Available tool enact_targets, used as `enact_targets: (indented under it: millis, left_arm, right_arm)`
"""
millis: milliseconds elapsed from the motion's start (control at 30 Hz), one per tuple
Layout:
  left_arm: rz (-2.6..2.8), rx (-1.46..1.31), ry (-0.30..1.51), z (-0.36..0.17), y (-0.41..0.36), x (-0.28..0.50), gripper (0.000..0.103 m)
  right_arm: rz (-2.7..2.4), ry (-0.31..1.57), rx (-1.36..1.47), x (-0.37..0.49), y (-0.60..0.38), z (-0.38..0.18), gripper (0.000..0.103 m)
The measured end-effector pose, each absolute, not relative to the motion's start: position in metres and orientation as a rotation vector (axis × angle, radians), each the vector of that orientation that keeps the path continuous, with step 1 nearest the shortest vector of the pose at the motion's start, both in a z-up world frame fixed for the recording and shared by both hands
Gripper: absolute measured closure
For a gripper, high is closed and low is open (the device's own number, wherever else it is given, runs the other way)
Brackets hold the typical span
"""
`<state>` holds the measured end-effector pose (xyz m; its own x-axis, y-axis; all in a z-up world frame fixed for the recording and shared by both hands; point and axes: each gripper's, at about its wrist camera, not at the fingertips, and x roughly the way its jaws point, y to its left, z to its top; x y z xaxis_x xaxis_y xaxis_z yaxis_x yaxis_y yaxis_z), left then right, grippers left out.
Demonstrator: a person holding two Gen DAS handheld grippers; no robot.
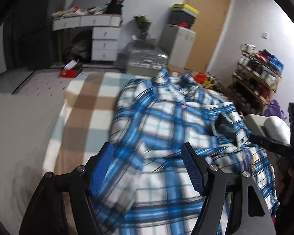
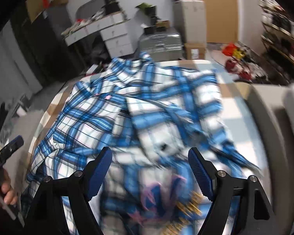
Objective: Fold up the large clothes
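A large blue-and-white plaid shirt [image 1: 166, 117] lies crumpled on a bed with a brown, white and pale-blue checked cover [image 1: 84, 105]. My left gripper [image 1: 147, 148] hovers over the shirt's near part, jaws wide apart, with cloth below the gap and nothing pinched. My right gripper [image 2: 150, 152] is open too, above the same shirt [image 2: 147, 98], near a patch with pink print and gold studs [image 2: 188, 205]. Each view catches the other gripper at its edge: the right gripper [image 1: 274, 146] and the left gripper [image 2: 7, 152], the latter held by a hand [image 2: 2, 192]. Both views are motion-blurred.
Beyond the bed stand a white desk with drawers [image 1: 105, 37], a silver suitcase [image 1: 145, 58], stacked boxes [image 1: 180, 29] and a wooden door [image 1: 209, 19]. A shoe rack [image 1: 258, 74] fills the right. A red box [image 1: 70, 72] lies on the floor. Grey padded panels [image 2: 274, 127] border the bed.
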<state>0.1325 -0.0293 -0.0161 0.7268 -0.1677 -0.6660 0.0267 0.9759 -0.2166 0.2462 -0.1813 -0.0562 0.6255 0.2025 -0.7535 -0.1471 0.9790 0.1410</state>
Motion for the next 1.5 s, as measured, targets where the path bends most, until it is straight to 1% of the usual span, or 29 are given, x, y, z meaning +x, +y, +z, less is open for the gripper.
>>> enact_targets:
  millis: [100, 167, 233, 267, 333, 367, 400, 433, 467, 500, 600, 667, 733, 833, 867, 900, 933, 1067, 1200, 1333, 1500]
  left_arm:
    - [-0.102, -0.229, 0.756, -0.021, -0.015, 0.126, 0.036]
    - [-0.096, -0.240, 0.762, -0.026, -0.010, 0.128, 0.036]
    - [-0.091, -0.246, 0.770, -0.028, -0.005, 0.128, 0.036]
    - [-0.088, -0.247, 0.773, -0.027, -0.002, 0.127, 0.036]
    - [-0.084, -0.248, 0.771, -0.026, -0.001, 0.127, 0.036]
    - [-0.085, -0.250, 0.769, -0.027, 0.000, 0.127, 0.036]
    - [-0.086, -0.254, 0.769, -0.029, 0.002, 0.128, 0.036]
    - [-0.088, -0.260, 0.772, -0.030, 0.002, 0.130, 0.036]
    - [-0.090, -0.267, 0.774, -0.030, 0.003, 0.130, 0.036]
    - [-0.094, -0.275, 0.777, -0.031, 0.003, 0.131, 0.036]
    - [-0.109, -0.275, 0.782, -0.034, 0.000, 0.130, 0.036]
    - [-0.110, -0.260, 0.793, -0.036, -0.002, 0.131, 0.036]
    - [-0.110, -0.255, 0.805, -0.038, -0.004, 0.133, 0.036]
    - [-0.118, -0.254, 0.809, -0.038, -0.006, 0.136, 0.036]
    - [-0.122, -0.249, 0.809, -0.036, -0.007, 0.138, 0.036]
    - [-0.123, -0.241, 0.810, -0.035, -0.009, 0.142, 0.036]
    - [-0.125, -0.233, 0.809, -0.034, -0.010, 0.145, 0.036]
    - [-0.115, -0.204, 0.838, -0.036, -0.016, 0.174, 0.035]
    - [-0.074, -0.166, 0.910, -0.049, -0.023, 0.213, 0.036]
    - [-0.051, -0.109, 0.953, -0.059, -0.033, 0.252, 0.036]
    - [-0.026, -0.045, 0.997, -0.068, -0.048, 0.298, 0.036]
  right_arm:
    - [0.116, 0.892, -0.116, 0.269, -0.161, -0.079, 0.024]
    - [0.086, 0.954, -0.130, 0.288, -0.165, -0.096, 0.041]
    - [0.104, 0.986, -0.092, 0.298, -0.180, -0.095, 0.101]
    - [0.170, 0.951, -0.003, 0.297, -0.192, -0.084, 0.102]
    - [0.317, 0.789, 0.262, 0.285, -0.231, -0.053, 0.102]
    - [0.291, 0.707, 0.420, 0.280, -0.264, -0.041, 0.102]
    - [0.215, 0.684, 0.495, 0.281, -0.285, -0.040, 0.102]
    - [0.031, 0.696, 0.545, 0.284, -0.312, -0.044, 0.090]
    - [-0.086, 0.747, 0.533, 0.289, -0.324, -0.050, 0.077]
    - [-0.191, 0.817, 0.524, 0.293, -0.337, -0.059, 0.055]
    - [-0.140, 0.819, 0.516, 0.280, -0.342, -0.064, 0.054]
    - [-0.141, 0.799, 0.428, 0.265, -0.331, -0.060, 0.048]
    - [-0.125, 0.786, 0.408, 0.256, -0.327, -0.057, 0.036]
    - [-0.095, 0.791, 0.447, 0.250, -0.328, -0.057, 0.033]
    - [-0.071, 0.791, 0.479, 0.249, -0.331, -0.059, 0.031]
    - [-0.049, 0.800, 0.507, 0.250, -0.333, -0.060, 0.026]
    - [-0.032, 0.816, 0.531, 0.250, -0.337, -0.065, 0.025]
    - [0.035, 0.857, 0.581, 0.246, -0.337, -0.072, 0.025]
    - [0.053, 0.836, 0.554, 0.230, -0.331, -0.061, 0.025]
    - [0.030, 0.788, 0.522, 0.220, -0.328, -0.049, 0.017]
    - [0.026, 0.836, 0.541, 0.240, -0.336, -0.065, 0.017]
